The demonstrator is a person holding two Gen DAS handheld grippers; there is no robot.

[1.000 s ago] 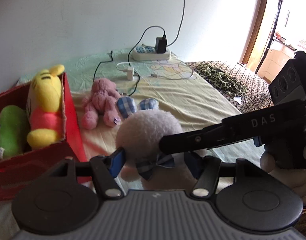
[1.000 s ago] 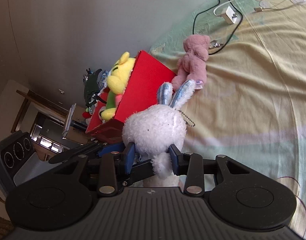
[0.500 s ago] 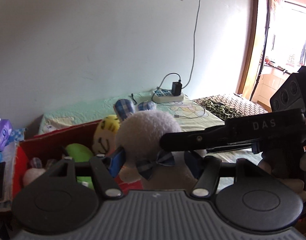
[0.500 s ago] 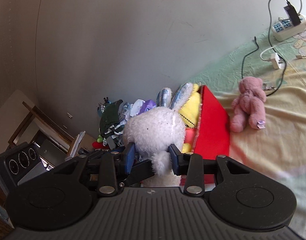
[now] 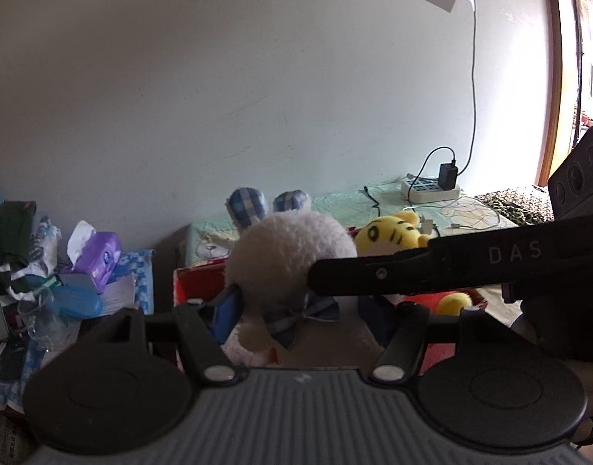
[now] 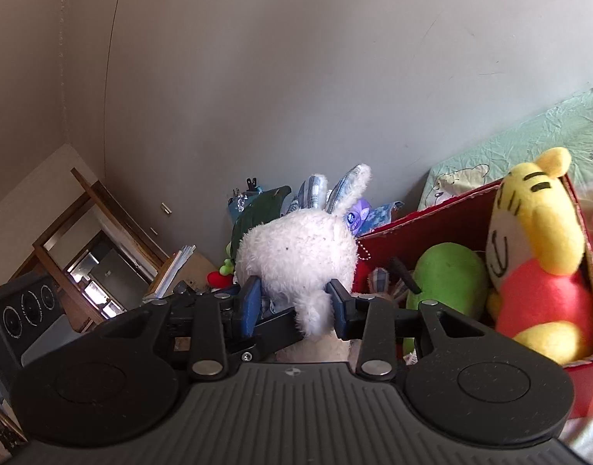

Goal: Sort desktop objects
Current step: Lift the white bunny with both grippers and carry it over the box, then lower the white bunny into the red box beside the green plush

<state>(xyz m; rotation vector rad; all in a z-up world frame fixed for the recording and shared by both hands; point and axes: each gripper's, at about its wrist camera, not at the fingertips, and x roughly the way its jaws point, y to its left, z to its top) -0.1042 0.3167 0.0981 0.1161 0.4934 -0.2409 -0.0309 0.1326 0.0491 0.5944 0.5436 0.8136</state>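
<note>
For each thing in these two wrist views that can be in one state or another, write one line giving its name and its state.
white plush rabbit: held in the air by both grippers
left gripper: jaws opening, rabbit between them
right gripper: shut on the rabbit
red box: open, holding toys
yellow plush: upright in the box
green plush: lying in the box
charger: plugged into the power strip

- One white plush rabbit (image 6: pixel 296 252) is seen between the claw's fingers.
- One red box (image 6: pixel 451 224) is counted right of the claw.
- Two plush toys are counted inside it: one yellow tiger (image 6: pixel 536 240), one green toy (image 6: pixel 447 279).
- One purple tissue pack (image 5: pixel 97 255) is seen left of the claw.
</note>
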